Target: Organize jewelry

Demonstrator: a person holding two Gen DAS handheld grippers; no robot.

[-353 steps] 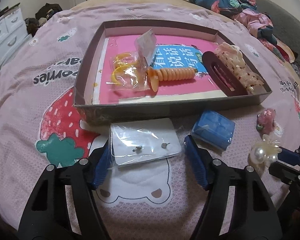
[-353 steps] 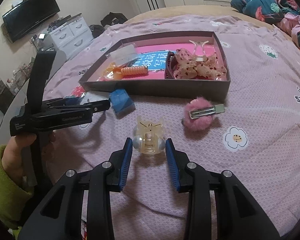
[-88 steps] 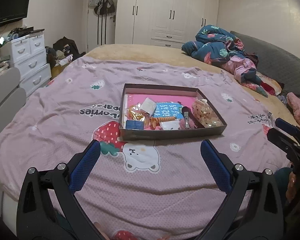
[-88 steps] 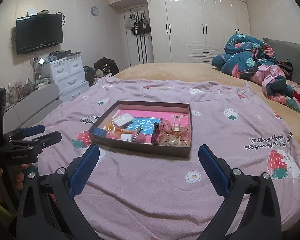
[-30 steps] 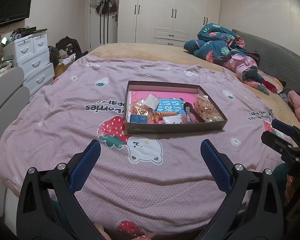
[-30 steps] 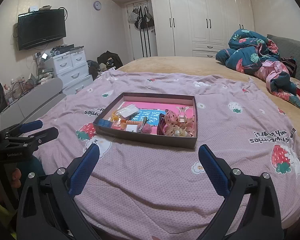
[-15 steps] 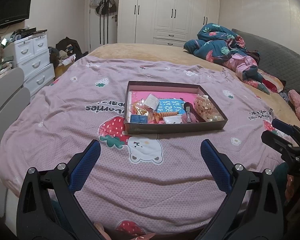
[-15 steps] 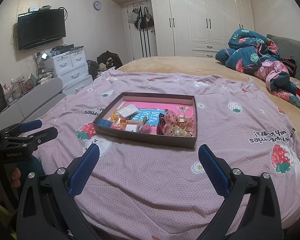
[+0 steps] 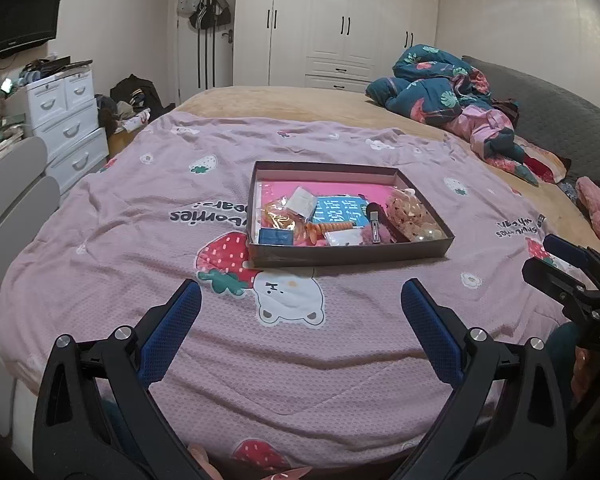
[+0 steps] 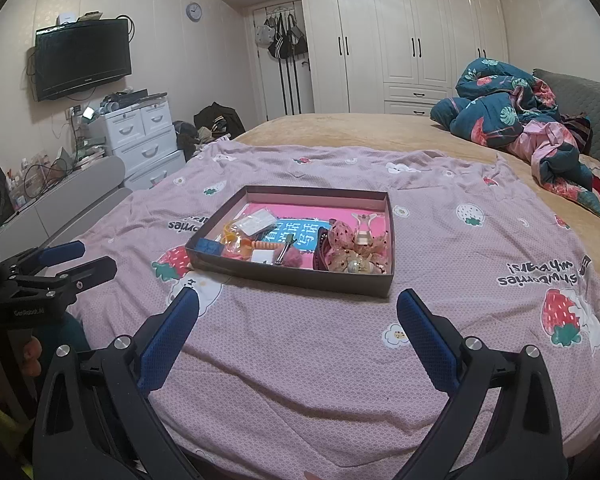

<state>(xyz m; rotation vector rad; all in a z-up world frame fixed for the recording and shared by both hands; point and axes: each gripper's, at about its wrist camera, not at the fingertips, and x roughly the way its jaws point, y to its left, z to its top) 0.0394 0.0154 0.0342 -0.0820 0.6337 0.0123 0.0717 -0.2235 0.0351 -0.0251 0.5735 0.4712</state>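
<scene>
both sets of jaws stand wide apart and hold nothing: the left gripper (image 9: 300, 300) and right gripper (image 10: 298, 312) hover over a pink strawberry-print bedspread (image 9: 140, 264), well back from the dark shallow box (image 9: 352, 255) at its middle. inside lie the hair clips (image 10: 356, 256), a blue case (image 9: 275, 237) and small packets (image 9: 302, 202).

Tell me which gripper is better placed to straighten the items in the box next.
Neither clearly: left gripper and right gripper both hang back from the box with jaws open and empty. Right is perhaps nearer its hair-clip end.
</scene>
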